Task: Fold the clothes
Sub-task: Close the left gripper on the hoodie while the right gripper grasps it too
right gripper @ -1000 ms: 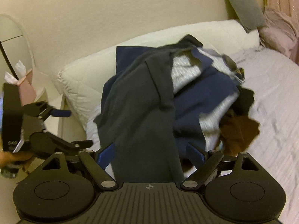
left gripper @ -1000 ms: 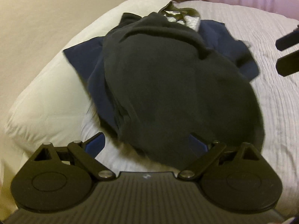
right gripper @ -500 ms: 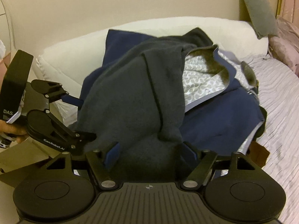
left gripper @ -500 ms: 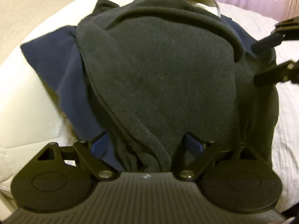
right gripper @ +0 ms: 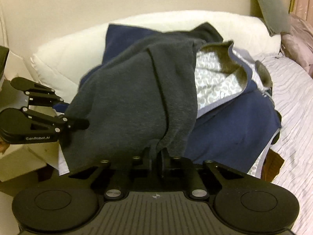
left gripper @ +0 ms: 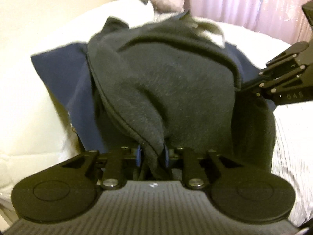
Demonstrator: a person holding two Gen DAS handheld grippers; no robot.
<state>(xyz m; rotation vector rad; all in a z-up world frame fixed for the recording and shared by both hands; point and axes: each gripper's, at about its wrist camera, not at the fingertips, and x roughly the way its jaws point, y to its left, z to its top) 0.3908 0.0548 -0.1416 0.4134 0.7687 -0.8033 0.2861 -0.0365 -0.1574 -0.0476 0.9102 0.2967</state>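
Gripping the same dark grey fleece garment (left gripper: 166, 82) from two sides, both claws had gone from wide open a second earlier to pinching cloth. Farthest left, a cream pillow (left gripper: 35, 101) lay along the head edge of the bed (right gripper: 293, 105). Next to it, the left claw (left gripper: 151, 155) was closing, its blue pads (left gripper: 138, 154) already squeezing a bunched hem of the fleece between them. The fleece was draped over the top of a pile of clothes near the bed's head edge, covering a navy garment (right gripper: 230, 129) with a pale patterned lining (right gripper: 211, 86). The right claw (right gripper: 156, 161) had clamped nearly shut on another fold of the fleece's near edge; in the left wrist view it reached in from the right side. Farther right, ribbed pale bedding stretched toward the bed's far edge, with a grey cushion (right gripper: 273, 5) propped at the head corner. With both edges now caught, the fleece looked ready to be lifted off the pile and spread for folding; no fold had been made yet.
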